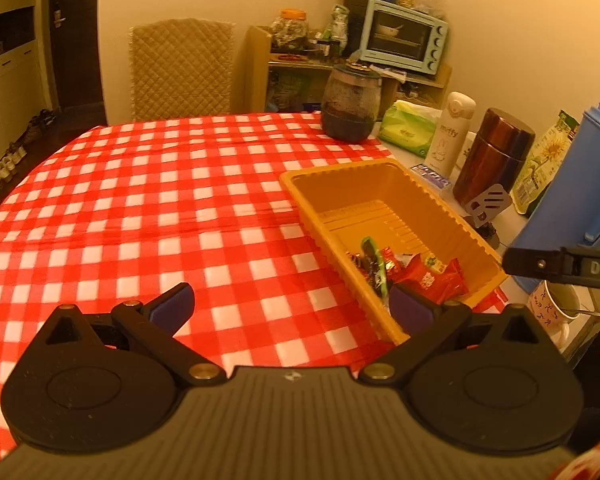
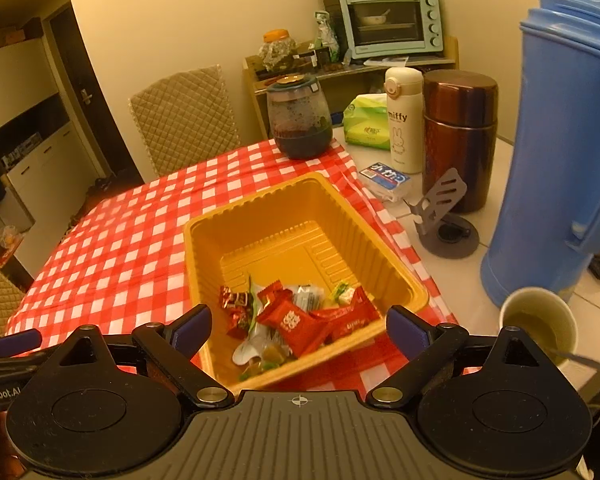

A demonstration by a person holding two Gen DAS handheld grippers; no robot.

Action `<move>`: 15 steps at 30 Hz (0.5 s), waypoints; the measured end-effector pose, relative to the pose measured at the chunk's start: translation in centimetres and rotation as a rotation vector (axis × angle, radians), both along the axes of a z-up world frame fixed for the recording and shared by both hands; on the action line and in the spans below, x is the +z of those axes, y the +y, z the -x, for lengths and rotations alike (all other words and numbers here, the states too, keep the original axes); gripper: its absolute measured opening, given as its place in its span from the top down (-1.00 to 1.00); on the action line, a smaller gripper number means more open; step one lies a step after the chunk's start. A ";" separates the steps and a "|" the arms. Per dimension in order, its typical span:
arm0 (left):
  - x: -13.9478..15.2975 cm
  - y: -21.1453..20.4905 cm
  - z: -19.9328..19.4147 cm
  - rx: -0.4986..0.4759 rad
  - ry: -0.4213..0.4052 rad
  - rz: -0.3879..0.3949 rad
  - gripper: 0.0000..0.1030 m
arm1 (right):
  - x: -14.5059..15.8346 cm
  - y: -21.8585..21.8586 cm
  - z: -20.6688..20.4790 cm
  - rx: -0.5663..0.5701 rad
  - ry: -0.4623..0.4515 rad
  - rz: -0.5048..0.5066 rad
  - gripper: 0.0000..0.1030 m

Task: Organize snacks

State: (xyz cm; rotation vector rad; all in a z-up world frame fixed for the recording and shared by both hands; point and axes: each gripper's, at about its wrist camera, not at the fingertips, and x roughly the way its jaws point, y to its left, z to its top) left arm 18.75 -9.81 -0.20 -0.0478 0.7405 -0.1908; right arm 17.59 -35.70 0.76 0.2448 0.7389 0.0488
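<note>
A yellow plastic tray [image 2: 204, 240] [image 1: 296, 184] sits on the red-checked tablecloth [image 1: 140, 208] [image 2: 120, 240]. Several wrapped snacks [image 2: 296, 320] [image 1: 416, 276], mostly red packets, lie piled in its near end. My right gripper [image 2: 299, 330] hangs over that near end, open, with nothing pressed between its blue pads. My left gripper [image 1: 292, 308] is open too, empty, over the cloth at the tray's near left corner. The right gripper's black body [image 1: 560, 266] shows at the right edge of the left wrist view.
Right of the tray stand a blue thermos [image 2: 560, 140], a brown flask [image 2: 460, 136], a white bottle [image 2: 404, 120], a phone stand [image 2: 444, 208], a tissue pack [image 2: 368, 122] and a filled cup [image 2: 540, 320]. A dark jar [image 2: 300, 120] stands behind; a padded chair [image 2: 184, 120] beyond.
</note>
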 end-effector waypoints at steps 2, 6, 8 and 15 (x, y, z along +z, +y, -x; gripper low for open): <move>0.2 0.6 0.6 0.007 0.011 0.013 -0.99 | 0.1 0.2 0.6 0.001 0.005 -0.004 -0.82; 0.7 1.4 2.1 0.036 0.013 0.003 -0.99 | 0.5 1.0 2.1 0.009 0.009 0.003 -0.82; 0.9 1.7 2.9 0.046 0.012 -0.003 -0.99 | 0.7 1.3 2.9 0.008 0.006 0.003 -0.82; 2.1 2.8 5.5 0.087 0.004 -0.006 -0.99 | 1.5 2.9 5.5 0.025 0.004 0.008 -0.82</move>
